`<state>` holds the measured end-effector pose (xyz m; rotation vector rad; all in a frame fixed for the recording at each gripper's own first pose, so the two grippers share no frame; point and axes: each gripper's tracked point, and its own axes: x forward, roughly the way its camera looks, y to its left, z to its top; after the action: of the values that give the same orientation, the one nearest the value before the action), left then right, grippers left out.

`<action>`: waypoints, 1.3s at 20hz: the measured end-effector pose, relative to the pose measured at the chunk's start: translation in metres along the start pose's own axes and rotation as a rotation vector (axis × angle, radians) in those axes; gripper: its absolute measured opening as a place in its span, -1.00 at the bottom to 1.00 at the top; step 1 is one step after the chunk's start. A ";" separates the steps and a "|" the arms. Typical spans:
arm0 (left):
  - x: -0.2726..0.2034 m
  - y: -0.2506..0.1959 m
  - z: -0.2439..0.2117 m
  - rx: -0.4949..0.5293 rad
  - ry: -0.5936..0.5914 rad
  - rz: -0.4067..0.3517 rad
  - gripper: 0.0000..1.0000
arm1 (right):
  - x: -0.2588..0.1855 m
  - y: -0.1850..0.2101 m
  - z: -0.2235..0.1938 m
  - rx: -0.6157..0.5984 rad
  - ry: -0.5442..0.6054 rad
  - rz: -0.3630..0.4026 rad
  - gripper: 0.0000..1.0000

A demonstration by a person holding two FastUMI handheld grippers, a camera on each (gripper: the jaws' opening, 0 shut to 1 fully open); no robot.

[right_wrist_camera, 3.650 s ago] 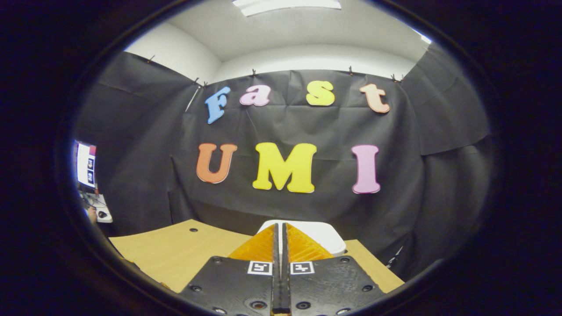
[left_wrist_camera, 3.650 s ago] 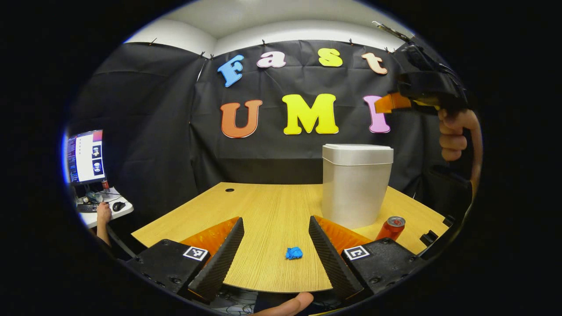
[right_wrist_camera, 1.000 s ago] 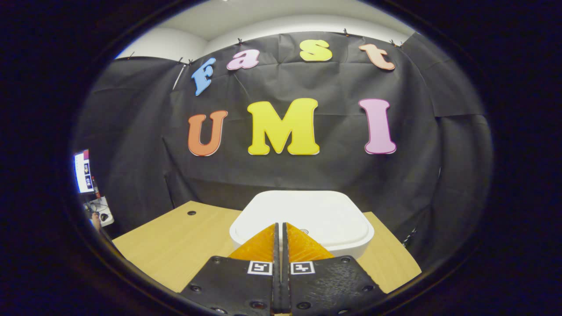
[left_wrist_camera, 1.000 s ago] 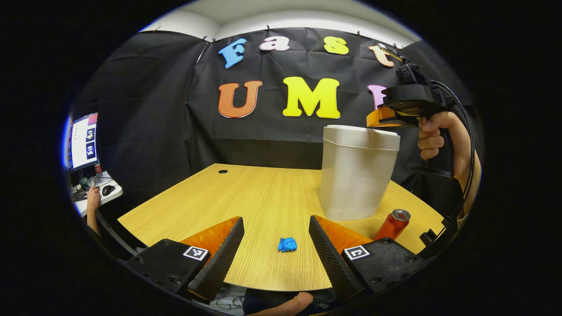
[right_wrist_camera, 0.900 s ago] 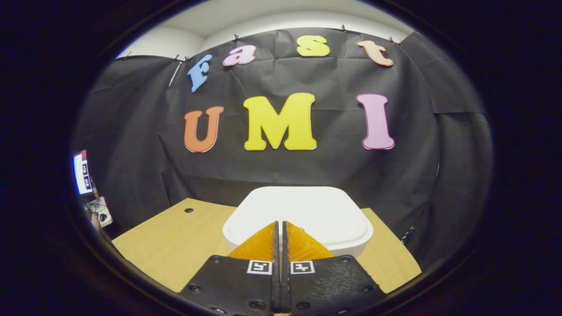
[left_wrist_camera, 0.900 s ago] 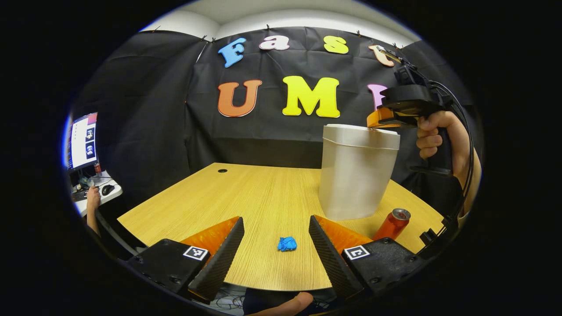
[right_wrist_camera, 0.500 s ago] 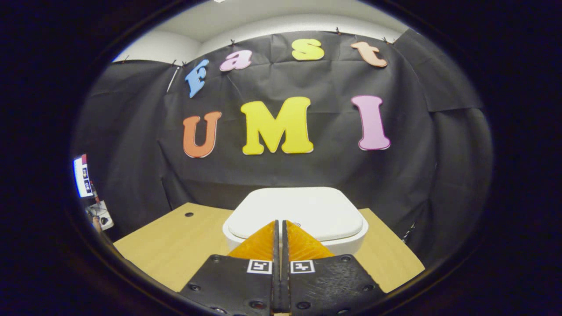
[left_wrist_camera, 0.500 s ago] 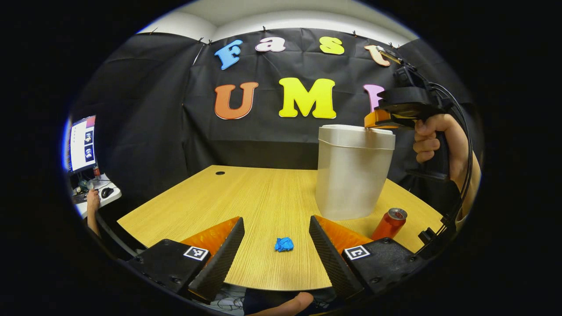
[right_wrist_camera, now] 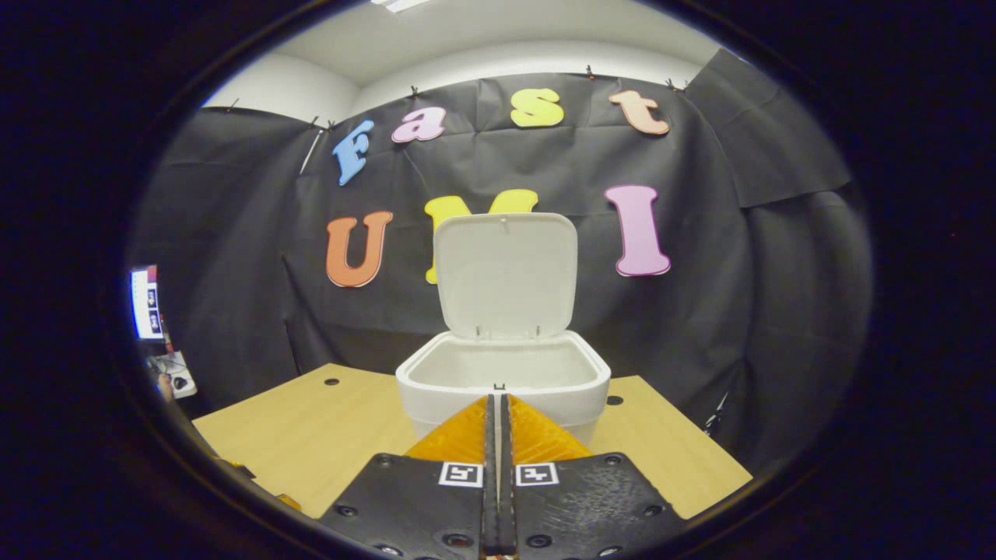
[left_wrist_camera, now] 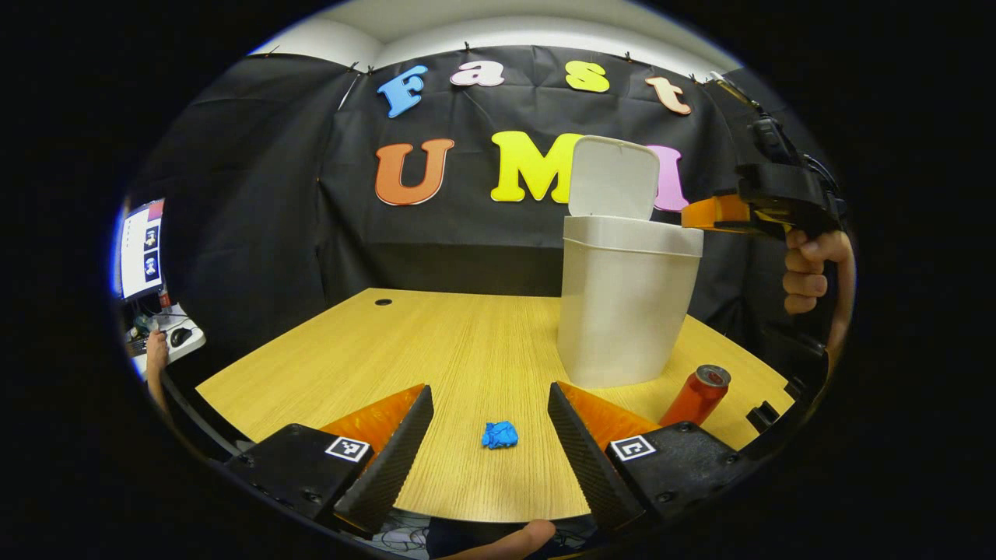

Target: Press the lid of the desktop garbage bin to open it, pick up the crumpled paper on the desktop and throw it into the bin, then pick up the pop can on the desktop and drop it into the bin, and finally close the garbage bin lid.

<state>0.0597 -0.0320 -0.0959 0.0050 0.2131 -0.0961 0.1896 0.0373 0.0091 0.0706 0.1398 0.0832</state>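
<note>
A white bin [left_wrist_camera: 626, 311] [right_wrist_camera: 502, 381] stands on the wooden desk [left_wrist_camera: 436, 342] with its lid [left_wrist_camera: 613, 178] [right_wrist_camera: 506, 274] swung up and its inside bare. A blue crumpled paper [left_wrist_camera: 499, 434] lies near the desk's front edge, between the fingers of my open left gripper [left_wrist_camera: 486, 404], which hovers above it. To the bin's right stands a red pop can [left_wrist_camera: 698, 393]. My right gripper [right_wrist_camera: 495, 400] is shut on nothing, just in front of the bin's rim; in the left gripper view this right gripper [left_wrist_camera: 692, 215] hangs at the bin's upper right, held by a hand [left_wrist_camera: 809, 264].
At the far left a monitor [left_wrist_camera: 142, 247] and a small side table with a mouse [left_wrist_camera: 180, 335] stand beyond the desk; a person's hand [left_wrist_camera: 155, 348] rests there. A cable hole [left_wrist_camera: 383, 301] marks the desk's back left. A fingertip [left_wrist_camera: 513, 540] shows below the desk's front edge.
The bin lid has sprung from shut to upright. My right gripper has pulled back from the lid to just off the rim. The left gripper has barely moved.
</note>
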 end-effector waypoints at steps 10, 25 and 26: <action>0.031 -0.006 -0.048 0.009 0.114 -0.001 0.93 | -0.081 0.010 -0.017 -0.038 -0.124 0.053 0.89; 0.058 -0.002 -0.114 0.014 0.290 -0.013 0.69 | -0.177 -0.028 -0.147 0.024 -0.063 0.112 0.90; 0.059 -0.004 -0.115 0.024 0.286 -0.009 0.70 | -0.175 -0.024 -0.156 0.037 -0.050 0.124 0.90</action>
<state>0.0927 -0.0395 -0.2211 0.0415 0.4980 -0.1062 -0.0035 0.0083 -0.1233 0.1181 0.0867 0.2027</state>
